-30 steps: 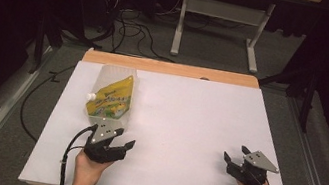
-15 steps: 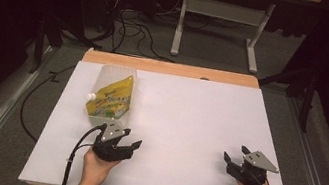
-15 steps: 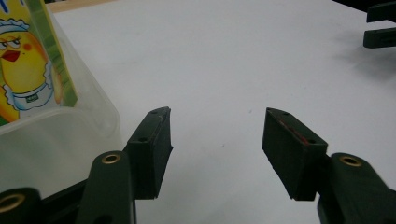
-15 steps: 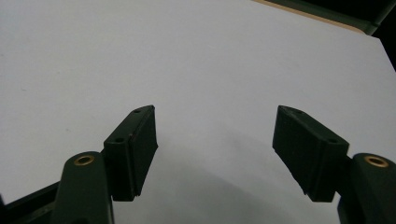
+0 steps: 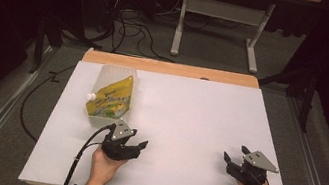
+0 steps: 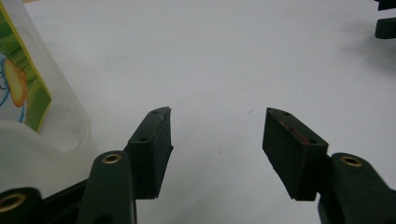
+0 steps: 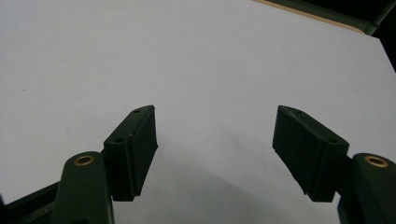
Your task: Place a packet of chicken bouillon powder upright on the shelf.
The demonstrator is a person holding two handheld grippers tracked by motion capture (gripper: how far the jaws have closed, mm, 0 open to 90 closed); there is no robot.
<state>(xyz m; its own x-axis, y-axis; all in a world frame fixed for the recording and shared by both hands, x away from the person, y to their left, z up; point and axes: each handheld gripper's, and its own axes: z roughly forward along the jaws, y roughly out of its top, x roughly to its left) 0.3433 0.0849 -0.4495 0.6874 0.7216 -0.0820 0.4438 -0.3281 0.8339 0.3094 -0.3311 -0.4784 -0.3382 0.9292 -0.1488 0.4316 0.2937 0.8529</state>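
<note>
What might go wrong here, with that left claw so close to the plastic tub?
Two risks, I'd guess. The left gripper stands open right beside the clear plastic tub; a jaw might nudge it across the smooth white table. The yellow spouted pouch lies loose inside with its white cap over the rim, so a knock may tip it out.

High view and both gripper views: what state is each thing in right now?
Clear plastic tub: upright on the white table, untouched.
Yellow-green spouted pouch: lying in the tub, white cap on.
Left gripper: open, empty, beside the tub.
Right gripper: open, empty.
</note>
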